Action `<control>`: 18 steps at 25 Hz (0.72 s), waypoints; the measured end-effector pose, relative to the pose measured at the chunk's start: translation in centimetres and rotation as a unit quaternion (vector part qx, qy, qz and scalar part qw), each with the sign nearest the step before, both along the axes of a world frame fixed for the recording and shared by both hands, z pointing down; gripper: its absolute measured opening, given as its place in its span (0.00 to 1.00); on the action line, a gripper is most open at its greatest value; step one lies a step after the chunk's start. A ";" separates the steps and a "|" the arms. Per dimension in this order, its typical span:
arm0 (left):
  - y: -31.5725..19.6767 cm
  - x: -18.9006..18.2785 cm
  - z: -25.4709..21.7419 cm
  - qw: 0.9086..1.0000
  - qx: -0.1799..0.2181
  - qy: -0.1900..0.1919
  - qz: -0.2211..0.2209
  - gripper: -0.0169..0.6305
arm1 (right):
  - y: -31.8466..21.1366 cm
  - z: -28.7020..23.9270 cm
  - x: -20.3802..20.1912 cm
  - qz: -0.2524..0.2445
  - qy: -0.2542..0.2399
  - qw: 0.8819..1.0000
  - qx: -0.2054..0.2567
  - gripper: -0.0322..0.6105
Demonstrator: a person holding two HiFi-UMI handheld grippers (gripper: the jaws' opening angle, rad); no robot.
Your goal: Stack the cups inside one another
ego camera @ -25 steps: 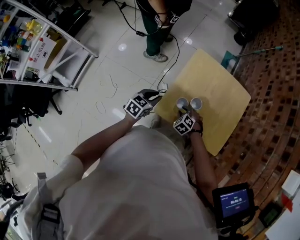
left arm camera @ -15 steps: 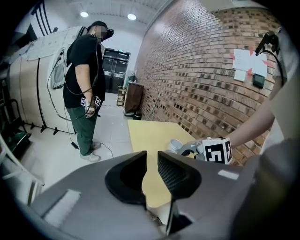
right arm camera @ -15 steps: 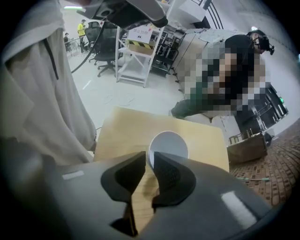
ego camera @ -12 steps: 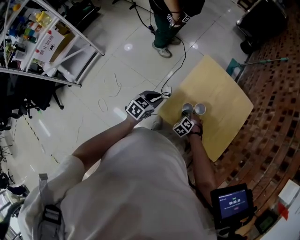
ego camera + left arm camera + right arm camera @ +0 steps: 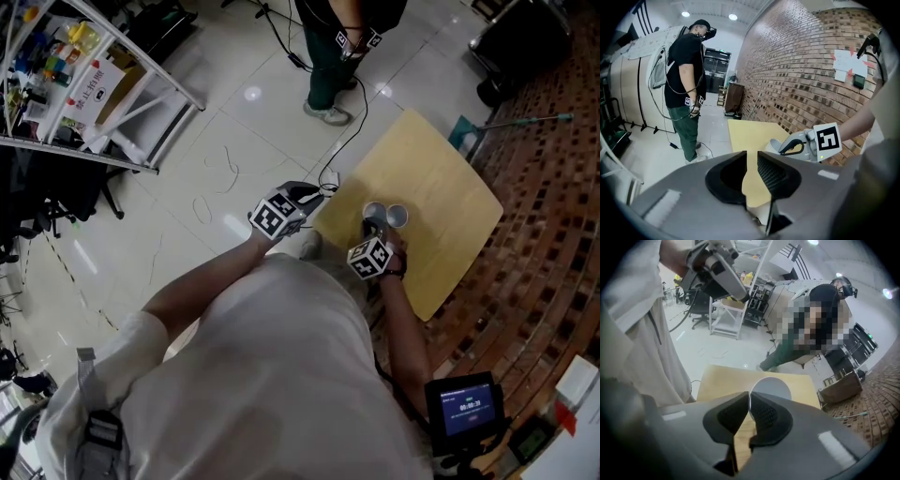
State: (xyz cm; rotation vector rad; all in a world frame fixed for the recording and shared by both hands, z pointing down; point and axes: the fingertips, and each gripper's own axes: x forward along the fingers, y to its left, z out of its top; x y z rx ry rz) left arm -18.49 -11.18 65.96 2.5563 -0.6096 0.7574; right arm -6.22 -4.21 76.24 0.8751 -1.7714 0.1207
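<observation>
L hand-held gripper [image 5: 751, 155], frame left, is hanging released & empty, off the pale-wood square surface [image 5: 441, 187]. R hand-held gripper [image 5: 749, 398] is clenching the rim of the left white round cup [image 5: 771, 386], mid-frame. Step: pickup. Next, prob.: lifting, centring over the right white round cup [image 5: 397, 217], lowering in.

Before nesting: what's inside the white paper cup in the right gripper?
The white paper cup shows a bare interior; right gripper, shut on its rim, covers the rest.
</observation>
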 end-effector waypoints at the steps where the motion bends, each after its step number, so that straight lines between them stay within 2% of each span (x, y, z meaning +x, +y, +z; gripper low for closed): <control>1: 0.1 0.1 0.1 1.000 -0.003 0.000 0.001 0.17 | -0.1 -1.0 0.2 0.006 -0.006 1.000 0.009 0.08; 5: 0.3 0.8 0.3 1.000 -0.003 0.002 0.010 0.17 | -0.8 -4.5 2.2 0.035 -0.017 0.998 0.042 0.08; 9: 0.1 1.0 0.2 1.000 -0.005 0.003 0.017 0.17 | -1.3 -6.3 4.8 0.066 -0.009 0.996 0.054 0.08; 14: 0.1 1.6 0.1 1.000 -0.005 0.005 0.022 0.16 | -0.8 -6.0 8.1 0.094 0.001 0.995 0.039 0.08; 18: -0.3 1.7 0.1 1.000 -0.004 0.005 0.020 0.16 | -0.3 -4.9 8.9 0.092 0.005 0.996 0.017 0.08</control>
